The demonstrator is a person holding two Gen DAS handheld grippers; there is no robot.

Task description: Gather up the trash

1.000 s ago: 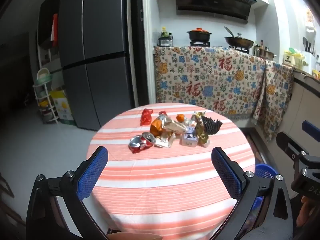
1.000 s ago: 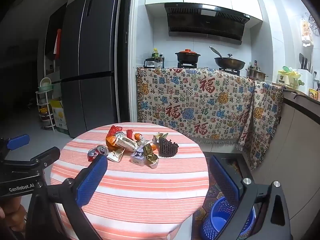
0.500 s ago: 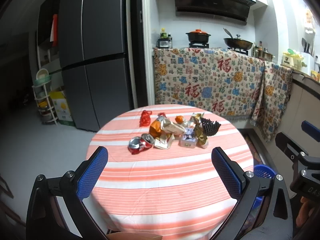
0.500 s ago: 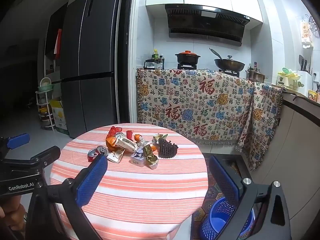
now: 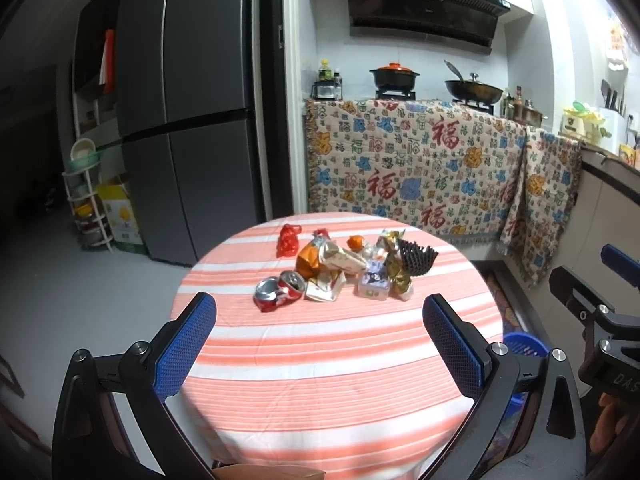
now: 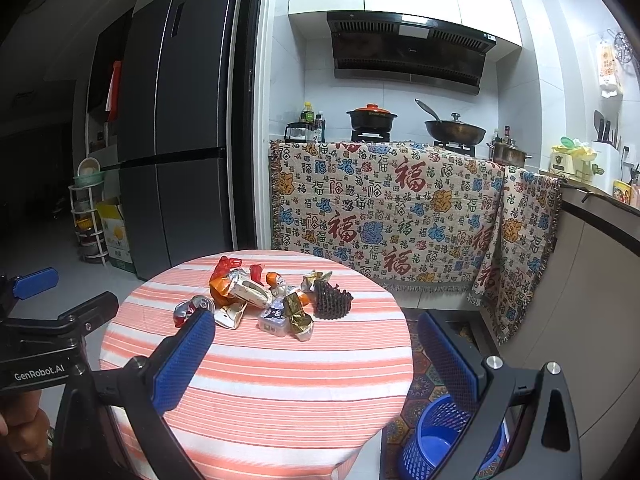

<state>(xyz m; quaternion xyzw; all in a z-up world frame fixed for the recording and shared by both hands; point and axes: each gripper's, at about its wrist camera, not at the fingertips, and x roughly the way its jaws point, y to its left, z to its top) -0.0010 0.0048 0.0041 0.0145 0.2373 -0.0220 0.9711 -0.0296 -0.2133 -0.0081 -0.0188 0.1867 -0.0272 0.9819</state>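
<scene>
A pile of trash lies on the far half of a round table with an orange-striped cloth (image 5: 320, 368): a crushed red can (image 5: 278, 291), an orange and beige wrapper (image 5: 328, 260), a red bag (image 5: 288, 238), a small clear box (image 5: 374, 285), gold foil (image 5: 400, 276) and a black ribbed cup liner (image 5: 416, 256). The pile also shows in the right wrist view (image 6: 260, 300). My left gripper (image 5: 320, 336) is open and empty, short of the pile. My right gripper (image 6: 316, 356) is open and empty, right of the table. A blue bin (image 6: 444, 436) stands on the floor at the table's right.
A grey fridge (image 5: 188, 120) stands behind the table on the left. A counter draped with a patterned cloth (image 5: 420, 176) carries a pot and a wok. A white rack (image 5: 86, 196) and a cardboard box stand far left. A patterned mat (image 6: 424, 364) lies by the bin.
Both views have tilted up slightly, so the table and pile sit a little lower in the frames. Both grippers stay open and nothing on the table has moved.
</scene>
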